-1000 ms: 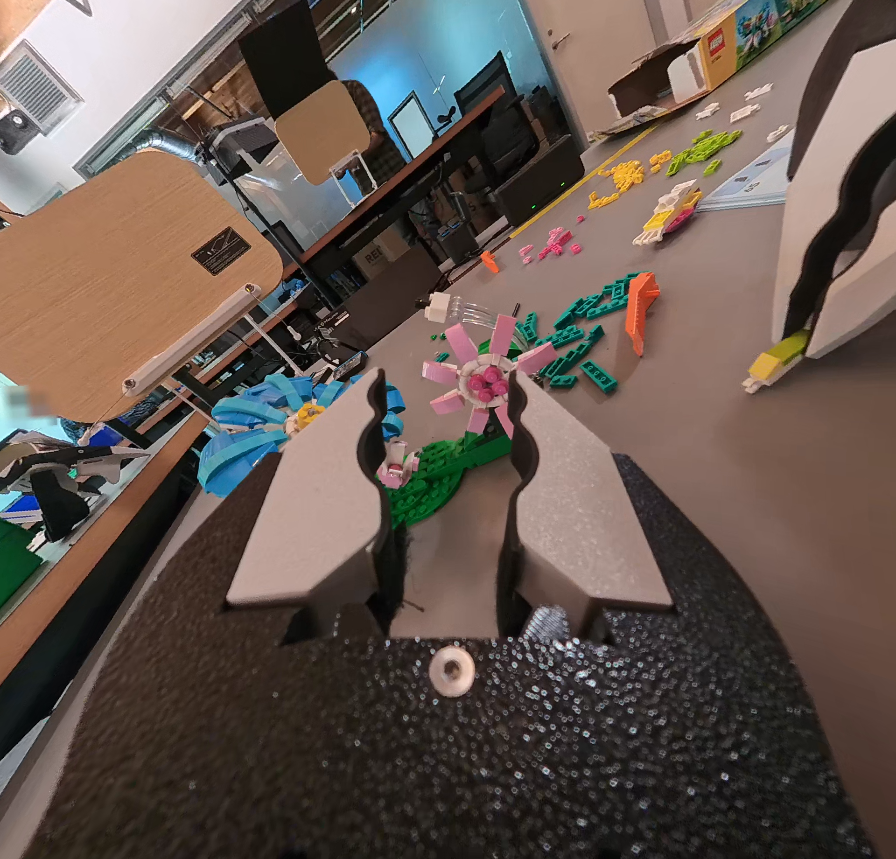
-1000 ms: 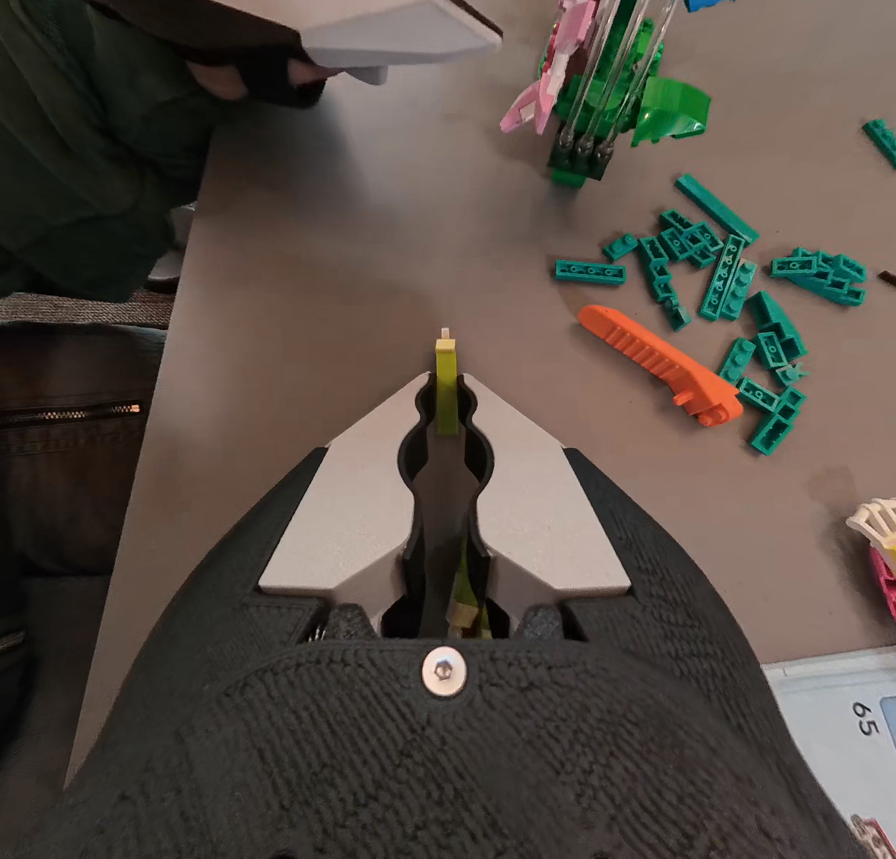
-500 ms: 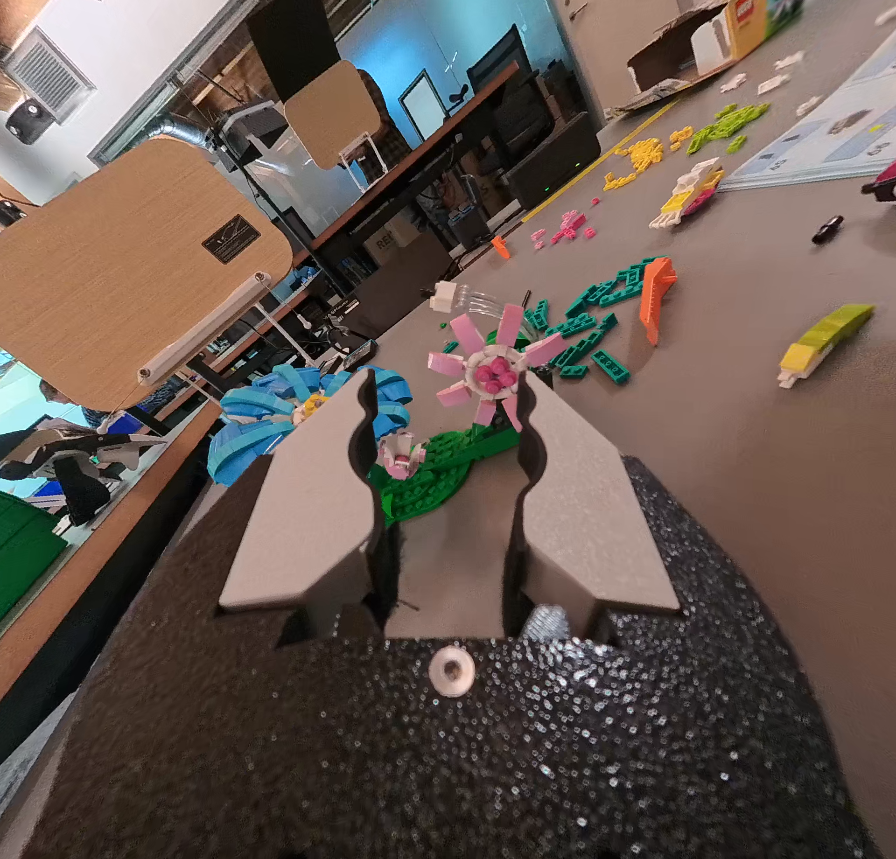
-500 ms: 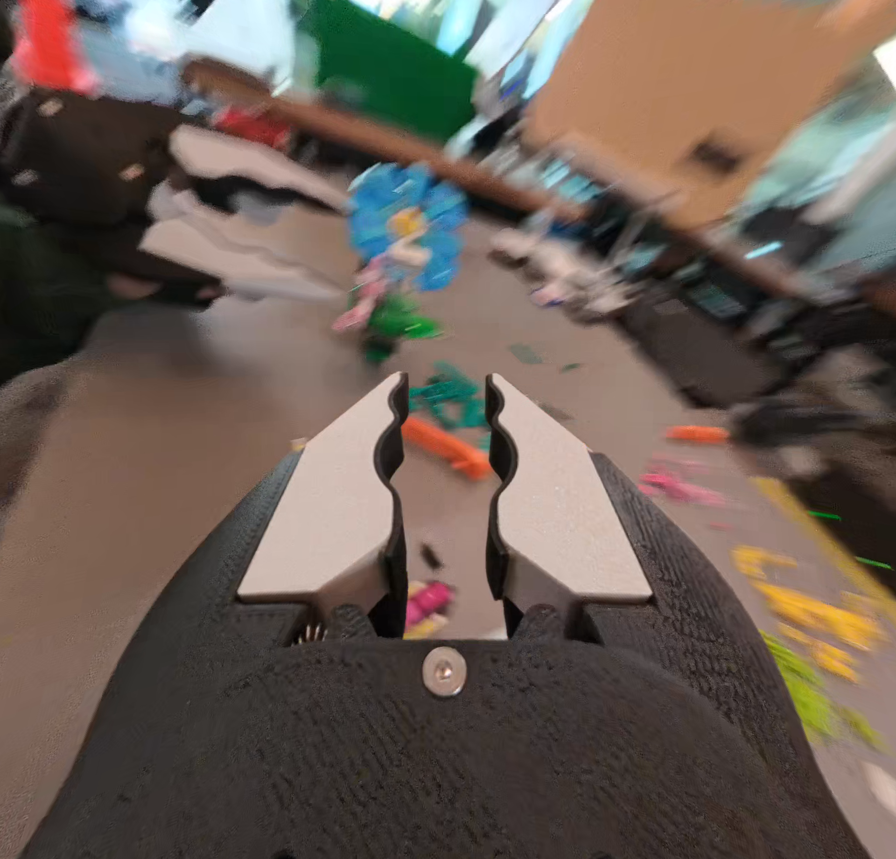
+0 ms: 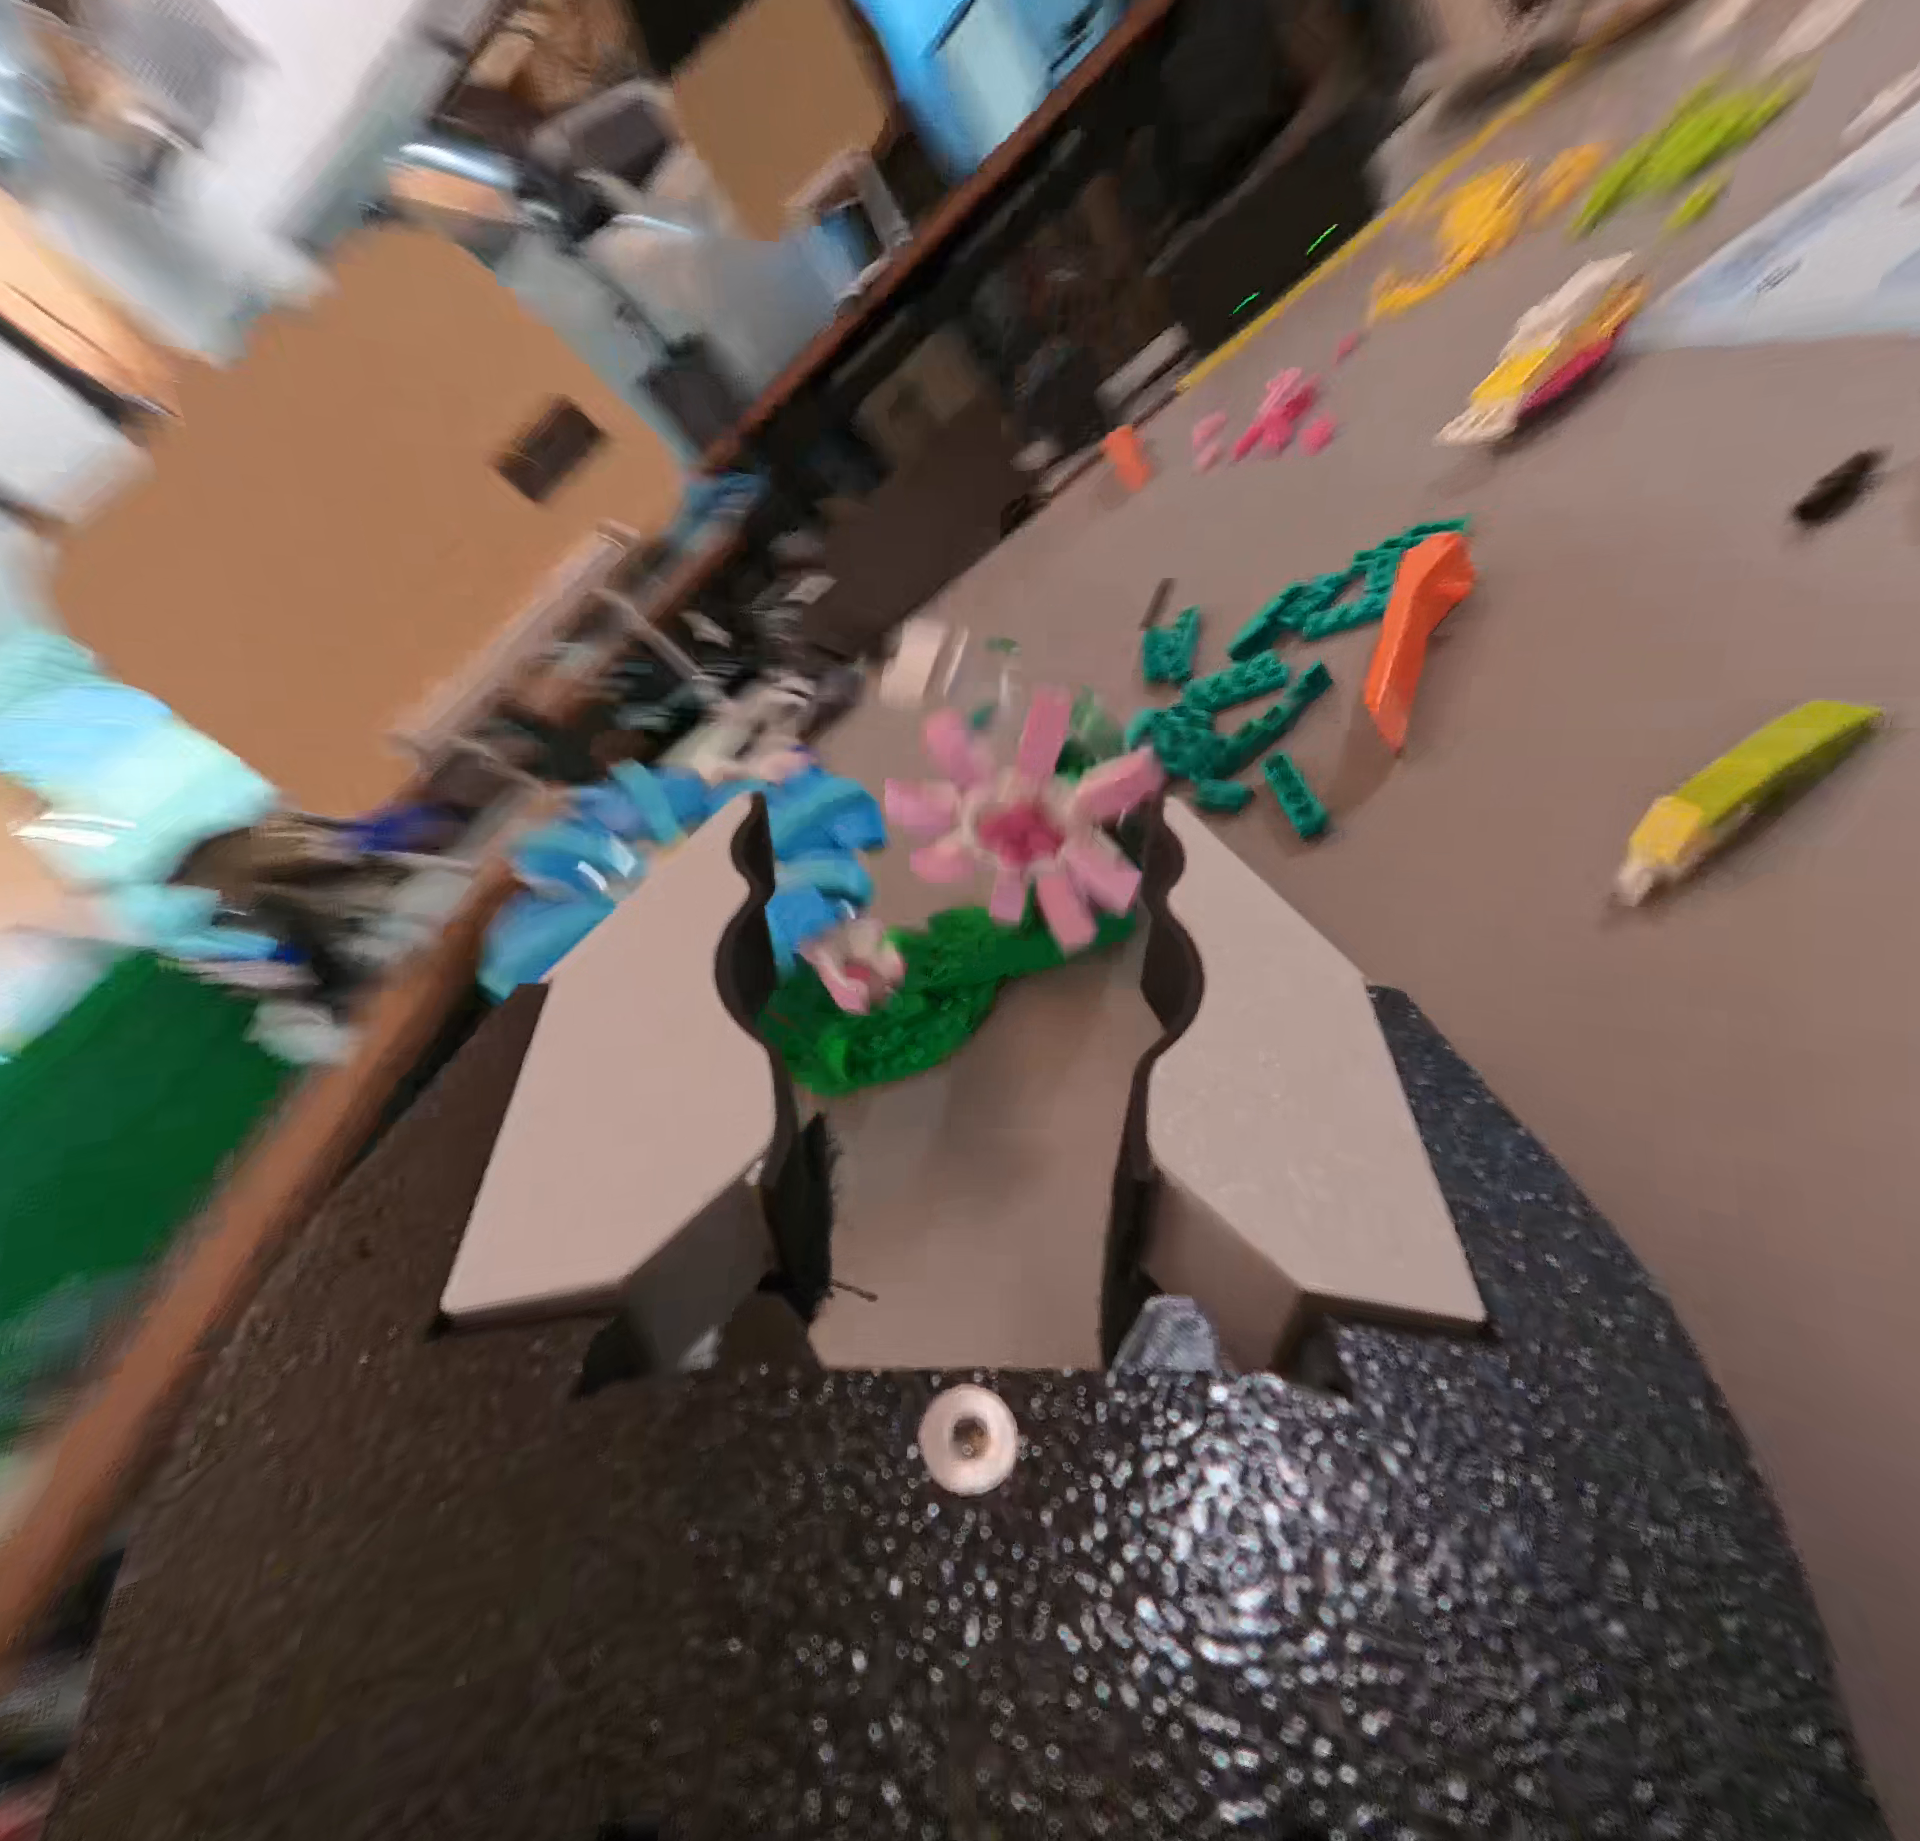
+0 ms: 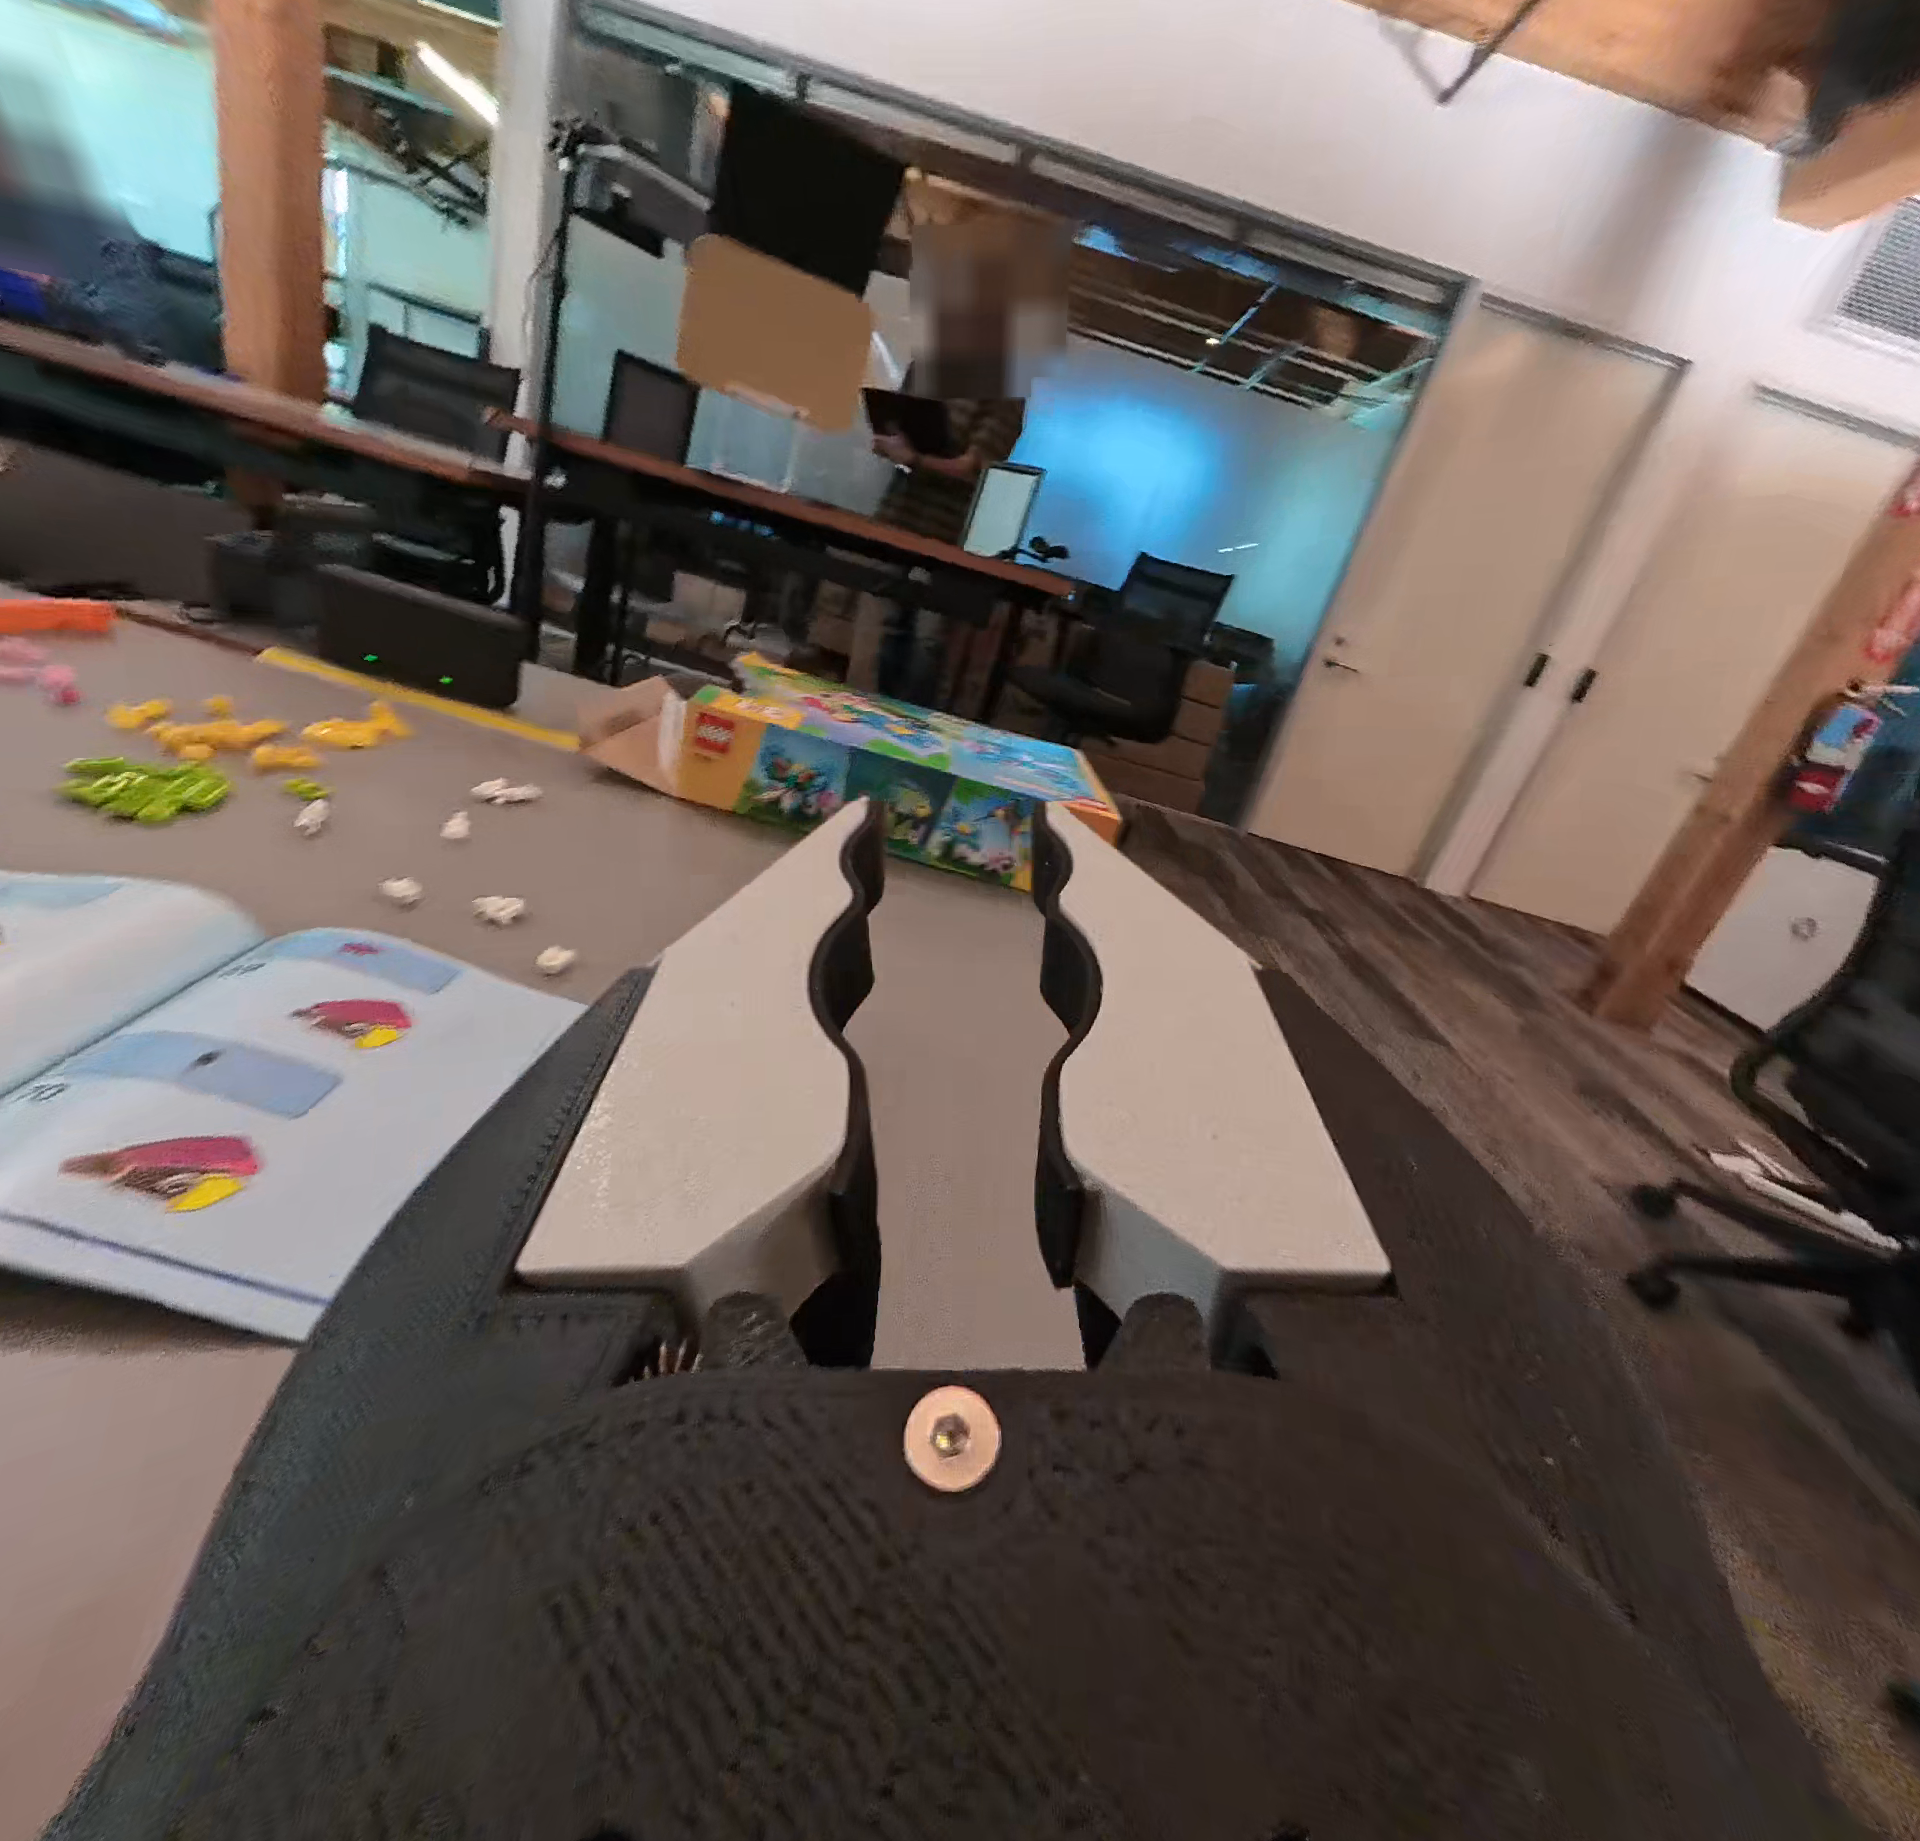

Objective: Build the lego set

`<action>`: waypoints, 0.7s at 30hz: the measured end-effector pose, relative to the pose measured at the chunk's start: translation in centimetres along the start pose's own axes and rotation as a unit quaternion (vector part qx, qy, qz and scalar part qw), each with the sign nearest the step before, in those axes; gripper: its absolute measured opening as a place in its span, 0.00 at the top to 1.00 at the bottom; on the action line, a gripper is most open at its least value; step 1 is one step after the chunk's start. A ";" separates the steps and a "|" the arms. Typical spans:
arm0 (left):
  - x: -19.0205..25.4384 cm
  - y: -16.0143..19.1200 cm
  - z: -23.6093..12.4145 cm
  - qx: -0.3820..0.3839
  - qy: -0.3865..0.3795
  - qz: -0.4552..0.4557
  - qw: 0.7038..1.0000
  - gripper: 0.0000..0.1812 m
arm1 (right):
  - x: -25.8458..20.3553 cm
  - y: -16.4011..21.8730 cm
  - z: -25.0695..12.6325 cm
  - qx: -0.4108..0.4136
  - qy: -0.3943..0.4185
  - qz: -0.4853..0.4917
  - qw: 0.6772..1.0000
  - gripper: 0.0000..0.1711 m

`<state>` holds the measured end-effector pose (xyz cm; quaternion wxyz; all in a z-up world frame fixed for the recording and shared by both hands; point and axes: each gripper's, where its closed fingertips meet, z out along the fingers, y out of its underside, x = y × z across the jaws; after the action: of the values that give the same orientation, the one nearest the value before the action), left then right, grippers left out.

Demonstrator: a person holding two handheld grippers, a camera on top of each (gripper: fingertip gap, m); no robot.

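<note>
The left gripper (image 5: pixel 961 825) has its fingers spread wide with nothing between them and nothing touching the pads. Beyond its tips stands the pink lego flower (image 5: pixel 1023 830), its petals facing the camera, on a green leaf base (image 5: pixel 914 991) that lies on the grey table (image 5: pixel 1558 1064). A blue flower (image 5: pixel 665 856) sits just beside it to the left, though blur softens the detail.

To the right lies the lime-and-yellow piece (image 5: pixel 1745 799), flat on the table and well apart from either gripper; its long axis runs diagonally, the yellow end nearer the camera and the lime end pointing up and right. Between it and the pink flower are scattered teal plates (image 5: pixel 1236 711) and an orange brick separator (image 5: pixel 1413 628).

The right gripper (image 6: pixel 956 835) is also parted and empty, held above the table edge and aimed at the lego box (image 6: pixel 883 763). An open instruction booklet (image 6: pixel 208 1095) lies to its left, with lime pieces (image 6: pixel 145 789), yellow pieces (image 6: pixel 239 729) and small white pieces (image 6: pixel 499 908) farther off.
</note>
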<state>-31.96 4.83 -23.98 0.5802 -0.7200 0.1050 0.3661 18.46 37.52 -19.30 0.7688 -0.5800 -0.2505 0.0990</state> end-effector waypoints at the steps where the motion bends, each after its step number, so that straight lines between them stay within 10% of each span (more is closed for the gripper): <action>1: 1.1 -2.2 -0.2 0.011 -0.013 0.034 0.999 0.63 | 0.5 0.1 0.0 -0.001 0.004 -0.004 1.000 0.85; 10: 24.7 -26.8 -0.9 0.200 0.390 0.006 0.899 0.63 | -0.1 1.4 1.0 -0.021 -0.028 -0.022 0.999 0.87; 21: 43.8 -28.8 5.4 -0.023 0.641 -0.055 0.765 0.58 | 0.6 1.6 1.1 -0.022 -0.013 -0.006 1.000 0.88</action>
<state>13.58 30.50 -30.89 0.3801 -0.8051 0.4036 -0.2110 18.68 39.22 -20.42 0.7533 -0.5938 -0.2659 0.0963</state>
